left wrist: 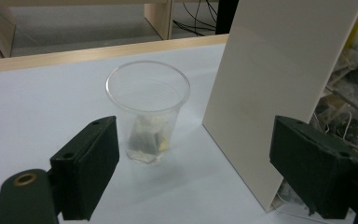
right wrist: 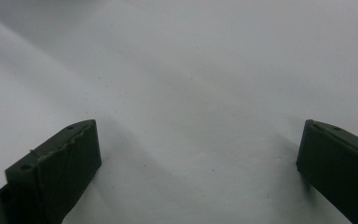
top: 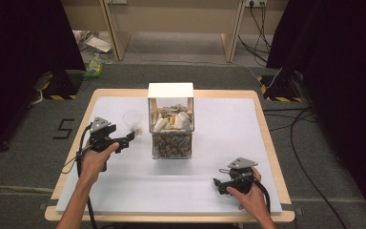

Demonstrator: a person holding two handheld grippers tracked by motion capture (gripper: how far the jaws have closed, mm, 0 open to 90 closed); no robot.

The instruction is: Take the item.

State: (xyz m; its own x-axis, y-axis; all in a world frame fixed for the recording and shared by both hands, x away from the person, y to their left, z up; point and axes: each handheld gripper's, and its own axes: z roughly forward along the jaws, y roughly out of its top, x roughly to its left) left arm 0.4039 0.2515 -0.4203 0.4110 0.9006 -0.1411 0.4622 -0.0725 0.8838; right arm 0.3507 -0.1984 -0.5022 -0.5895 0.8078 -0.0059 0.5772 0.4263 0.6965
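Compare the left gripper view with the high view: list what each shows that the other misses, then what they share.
Left gripper view alone: a tea bag lying at the bottom of the clear cup, seen close between the left gripper and its open fingers.

High view alone: the right gripper resting open near the table's near right corner, and both hands.

Shared: the cup, the white-topped box of tea bags, the white table sheet.

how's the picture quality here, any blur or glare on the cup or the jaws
High view: evenly lit, soft, the clear cup barely visible against the white sheet. Left gripper view: cup and tea bag sharp, no harsh glare, near jaws slightly soft. Right gripper view: dim, grey, jaws blurred.
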